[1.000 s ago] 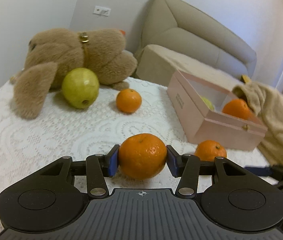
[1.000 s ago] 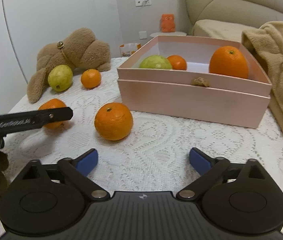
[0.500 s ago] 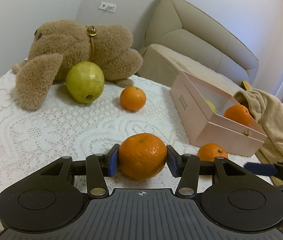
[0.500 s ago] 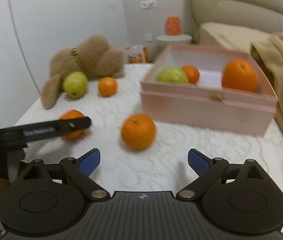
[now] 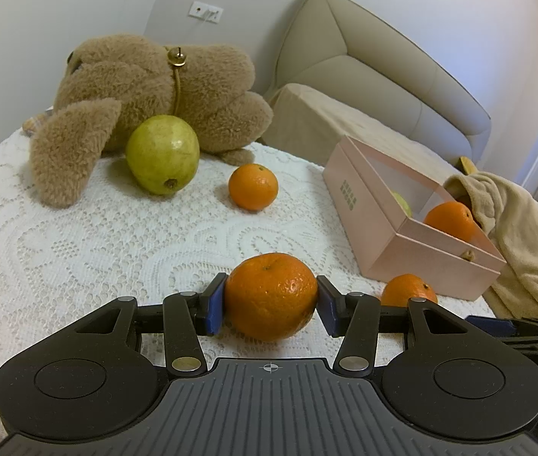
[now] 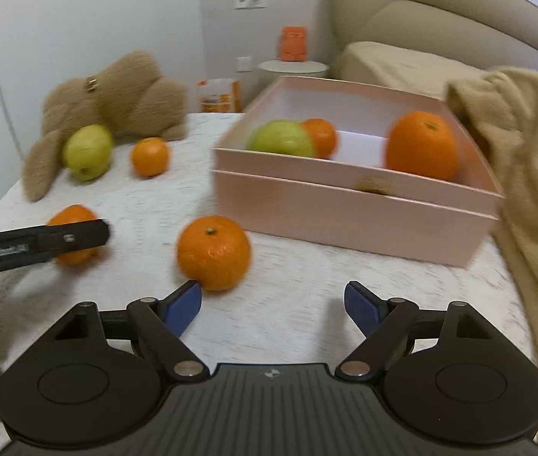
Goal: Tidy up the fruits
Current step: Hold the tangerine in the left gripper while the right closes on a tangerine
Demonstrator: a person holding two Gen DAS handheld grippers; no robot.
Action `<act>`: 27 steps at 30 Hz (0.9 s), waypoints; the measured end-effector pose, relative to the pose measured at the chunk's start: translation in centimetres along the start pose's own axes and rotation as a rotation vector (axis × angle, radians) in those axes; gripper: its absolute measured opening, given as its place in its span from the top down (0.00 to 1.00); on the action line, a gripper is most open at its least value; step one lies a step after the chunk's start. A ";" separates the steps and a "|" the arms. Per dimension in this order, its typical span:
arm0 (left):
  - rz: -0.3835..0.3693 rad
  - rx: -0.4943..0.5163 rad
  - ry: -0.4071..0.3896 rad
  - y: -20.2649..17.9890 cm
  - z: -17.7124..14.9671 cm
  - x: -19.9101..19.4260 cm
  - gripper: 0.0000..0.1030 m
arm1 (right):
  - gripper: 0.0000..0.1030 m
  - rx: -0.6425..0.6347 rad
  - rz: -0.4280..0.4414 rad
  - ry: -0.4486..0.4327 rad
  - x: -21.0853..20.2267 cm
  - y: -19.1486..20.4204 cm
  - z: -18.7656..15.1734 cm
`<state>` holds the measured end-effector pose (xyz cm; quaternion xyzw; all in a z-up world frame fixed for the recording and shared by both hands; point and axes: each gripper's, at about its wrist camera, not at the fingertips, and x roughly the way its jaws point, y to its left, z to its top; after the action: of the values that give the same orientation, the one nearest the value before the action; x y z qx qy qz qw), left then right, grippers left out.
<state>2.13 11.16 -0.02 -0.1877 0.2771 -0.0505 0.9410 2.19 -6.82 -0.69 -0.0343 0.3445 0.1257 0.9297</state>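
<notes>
My left gripper [image 5: 270, 304] is shut on a tangerine [image 5: 269, 288] just above the white lace tablecloth [image 5: 98, 266]. In the right wrist view one of its fingers [image 6: 79, 233] crosses in front of that fruit. My right gripper [image 6: 272, 304] hovers over the cloth with its jaws closing and nothing between them. A loose orange [image 6: 213, 252] lies just ahead of its left fingertip. The open pink box [image 6: 344, 224] holds a green fruit [image 6: 282, 138], a small tangerine [image 6: 322, 136] and a large orange [image 6: 422, 144]. Another green fruit [image 5: 162, 154] and a tangerine [image 5: 253, 186] lie by the plush toy.
A brown plush toy [image 5: 147, 87] lies at the back left of the table. A beige blanket [image 5: 523, 235] drapes against the box's right side. A beige sofa [image 5: 363, 76] stands behind the table. A small round side table [image 6: 293, 66] carries an orange figure.
My right gripper's jaws have drawn closer together, and the loose orange now sits nearer its left fingertip. My left gripper keeps its hold on the tangerine.
</notes>
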 end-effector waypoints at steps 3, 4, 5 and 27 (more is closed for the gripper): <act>0.000 0.000 0.000 0.0 0.0 0.0 0.48 | 0.20 0.044 -0.011 -0.007 -0.3 -0.9 -0.1; 0.000 0.000 0.000 0.0 0.0 0.0 0.48 | 0.20 0.051 0.000 -0.015 -0.6 -1.0 0.0; 0.000 0.000 0.000 0.0 0.0 0.0 0.48 | 0.20 0.058 0.027 -0.023 -0.8 -1.0 0.0; 0.000 0.000 0.000 0.0 0.0 0.0 0.48 | 0.19 0.095 0.081 0.033 0.2 -0.6 -0.5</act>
<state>2.16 11.15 -0.06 -0.1876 0.2772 -0.0508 0.9410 2.15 -7.46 -1.18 0.0218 0.3663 0.1459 0.9187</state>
